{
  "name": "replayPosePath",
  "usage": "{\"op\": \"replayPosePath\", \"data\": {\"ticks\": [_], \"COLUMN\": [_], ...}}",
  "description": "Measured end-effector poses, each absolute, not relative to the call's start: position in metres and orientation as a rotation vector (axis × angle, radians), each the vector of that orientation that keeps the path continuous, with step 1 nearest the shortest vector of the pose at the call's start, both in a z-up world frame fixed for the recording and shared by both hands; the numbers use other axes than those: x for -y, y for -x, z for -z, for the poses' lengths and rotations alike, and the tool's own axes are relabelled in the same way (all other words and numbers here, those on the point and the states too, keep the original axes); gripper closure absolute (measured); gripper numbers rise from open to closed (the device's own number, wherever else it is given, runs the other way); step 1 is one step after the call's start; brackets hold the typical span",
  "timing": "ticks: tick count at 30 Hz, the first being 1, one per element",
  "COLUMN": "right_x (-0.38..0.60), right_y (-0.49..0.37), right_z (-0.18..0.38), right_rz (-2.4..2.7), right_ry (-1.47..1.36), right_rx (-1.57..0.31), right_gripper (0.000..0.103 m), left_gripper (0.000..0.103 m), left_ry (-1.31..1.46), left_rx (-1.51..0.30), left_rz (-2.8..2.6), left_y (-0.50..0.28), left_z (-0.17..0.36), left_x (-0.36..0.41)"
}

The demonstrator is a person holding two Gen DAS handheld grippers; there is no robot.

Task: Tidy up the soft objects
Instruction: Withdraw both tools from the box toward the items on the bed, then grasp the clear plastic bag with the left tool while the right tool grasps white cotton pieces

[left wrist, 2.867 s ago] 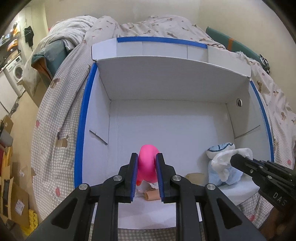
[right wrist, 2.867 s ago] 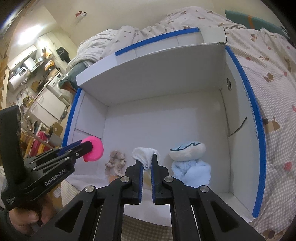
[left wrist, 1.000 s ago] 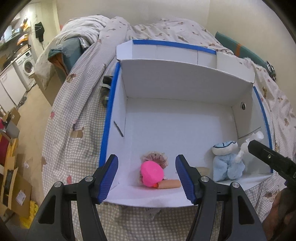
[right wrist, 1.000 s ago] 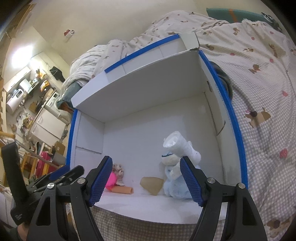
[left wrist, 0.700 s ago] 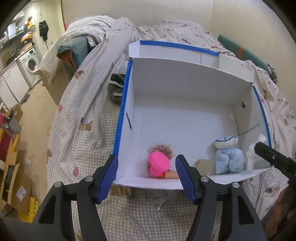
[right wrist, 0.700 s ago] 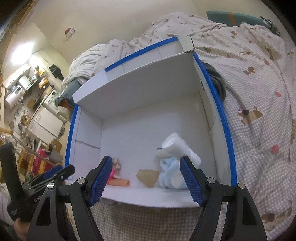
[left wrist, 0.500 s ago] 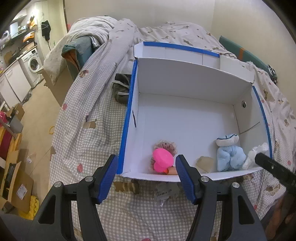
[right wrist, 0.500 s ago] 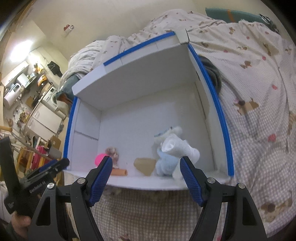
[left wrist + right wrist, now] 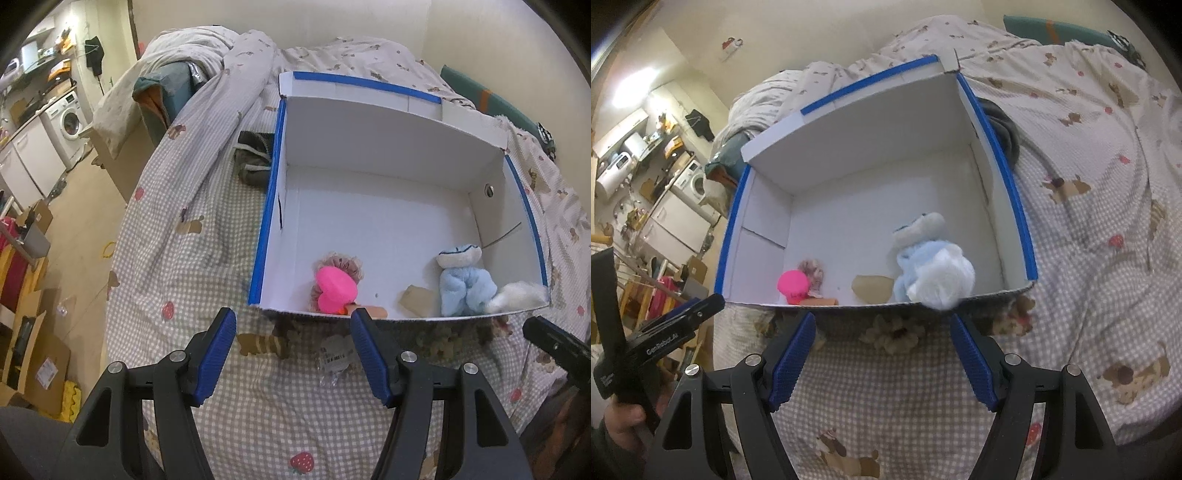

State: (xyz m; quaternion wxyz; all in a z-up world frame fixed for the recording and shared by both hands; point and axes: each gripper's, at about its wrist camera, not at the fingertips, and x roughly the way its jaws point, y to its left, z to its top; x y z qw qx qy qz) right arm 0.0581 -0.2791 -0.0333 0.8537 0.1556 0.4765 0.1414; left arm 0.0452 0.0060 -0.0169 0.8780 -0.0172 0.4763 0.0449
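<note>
A white cardboard box (image 9: 369, 206) with blue-taped rims lies on the bed, also in the right wrist view (image 9: 871, 206). Inside near its front edge lie a pink soft toy (image 9: 334, 290) (image 9: 792, 284), a light blue plush (image 9: 461, 284) (image 9: 919, 251) and a white fluffy item (image 9: 517, 297) (image 9: 945, 284). My left gripper (image 9: 291, 354) is open and empty, in front of the box below the pink toy. My right gripper (image 9: 882, 358) is open and empty, in front of the box below the white item.
A checked bedspread (image 9: 207, 258) covers the bed around the box. A dark garment (image 9: 253, 162) lies beside the box's left wall. A small plastic packet (image 9: 336, 356) lies on the bedspread before the box. Floor, cardboard boxes and a washing machine (image 9: 68, 118) are at the left.
Both grippers opened and released the pink toy and the white item into the box, then drew back out of the box toward the near side of the bed.
</note>
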Motion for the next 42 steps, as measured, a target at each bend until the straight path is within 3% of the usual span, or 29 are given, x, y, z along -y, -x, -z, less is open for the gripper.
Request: {"op": "replayPosePath", "data": {"ticks": [14, 25, 39, 40, 42], "right_x": [0.287, 0.272, 0.244, 0.241, 0.236], "right_y": [-0.066, -0.084, -0.100, -0.102, -0.104], "right_z": [0.062, 0.087, 0.106, 0.108, 0.111], "right_rz": [-0.146, -0.157, -0.194, -0.196, -0.199], "right_ry": [-0.291, -0.265, -0.233, -0.230, -0.222], "right_rx": [-1.133, -1.215, -1.264, -1.269, -1.276], "right_gripper": [0.024, 0.024, 0.024, 0.024, 0.024], "left_gripper": [0.042, 0.041, 0.042, 0.043, 0.054], "left_ry": [0.138, 0.196, 0.194, 0.180, 0.148], "left_rx": [-1.092, -1.326, -1.373, -1.368, -1.349], "left_rz": [-0.141, -0.029, -0.020, -0.019, -0.036], "left_y": [-0.048, -0.077, -0.101, -0.102, -0.102], "left_z": [0.042, 0.112, 0.144, 0.145, 0.143], "left_x": [-0.031, -0.002, 0.011, 0.014, 0.016]}}
